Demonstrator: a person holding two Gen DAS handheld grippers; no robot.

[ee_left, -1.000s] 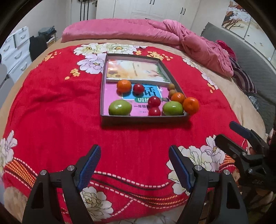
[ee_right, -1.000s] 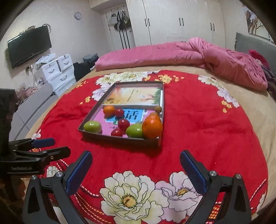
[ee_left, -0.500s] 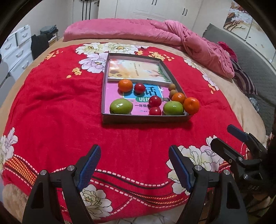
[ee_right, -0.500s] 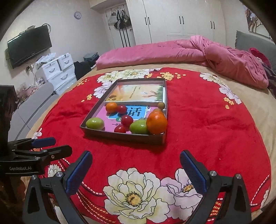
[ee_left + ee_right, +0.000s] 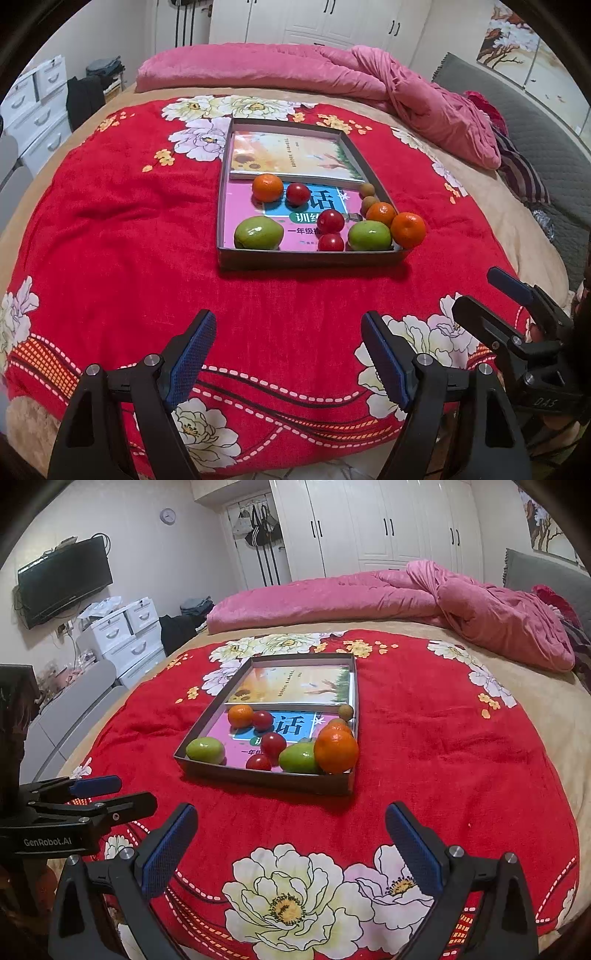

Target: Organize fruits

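A shallow grey tray (image 5: pixel 310 259) (image 5: pixel 258 775) lies on a red flowered blanket. In it are two green fruits (image 5: pixel 258 232) (image 5: pixel 369 235), three oranges (image 5: pixel 267 187) (image 5: pixel 382 214) (image 5: pixel 407 229), three small red fruits (image 5: pixel 297 193) and two small brown ones (image 5: pixel 368 190). The rightmost orange (image 5: pixel 336 751) sits at the tray's near right corner. My left gripper (image 5: pixel 288 354) is open and empty, well short of the tray. My right gripper (image 5: pixel 291 845) is open and empty, also short of the tray. Each gripper shows at the edge of the other's view.
Two books (image 5: pixel 291 155) line the tray's floor. A pink quilt (image 5: pixel 332 81) is bunched at the bed's far side. White drawers (image 5: pixel 125 635) and a wall TV (image 5: pixel 64 579) stand to the left. A grey headboard (image 5: pixel 535 118) is at the right.
Both views have shifted slightly: the tray sits a little nearer and more centred. Both grippers stay open. No fruit has moved.
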